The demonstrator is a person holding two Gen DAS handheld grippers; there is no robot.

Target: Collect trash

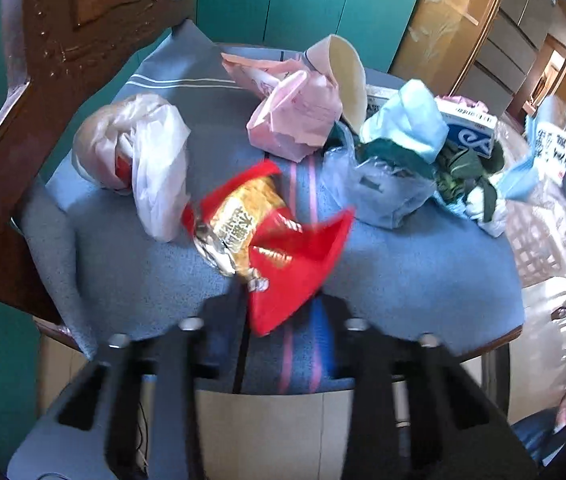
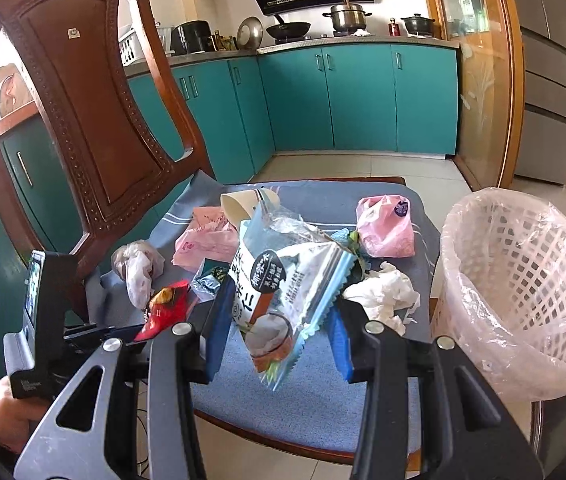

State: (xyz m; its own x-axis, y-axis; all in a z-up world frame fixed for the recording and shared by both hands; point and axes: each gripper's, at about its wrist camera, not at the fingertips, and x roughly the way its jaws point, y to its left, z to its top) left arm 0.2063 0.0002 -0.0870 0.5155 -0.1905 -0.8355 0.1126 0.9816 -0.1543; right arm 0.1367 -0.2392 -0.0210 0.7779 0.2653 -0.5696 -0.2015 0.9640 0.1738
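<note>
Right wrist view: right gripper (image 2: 279, 344) pinches a blue-white snack bag (image 2: 283, 300) above the chair seat (image 2: 323, 400)'s front edge. Lined basket (image 2: 523, 300) stands just right of the seat, mouth open. Left gripper (image 1: 279, 320) nips a red wrapper (image 1: 271, 248) near the front edge. Other trash crowds the seat's back; front strip is bare.

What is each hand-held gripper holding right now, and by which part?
The right hand-held gripper holds the blue-and-white snack bag across its lower half. The left hand-held gripper has closed on the red snack wrapper at its near bottom corner.
</note>
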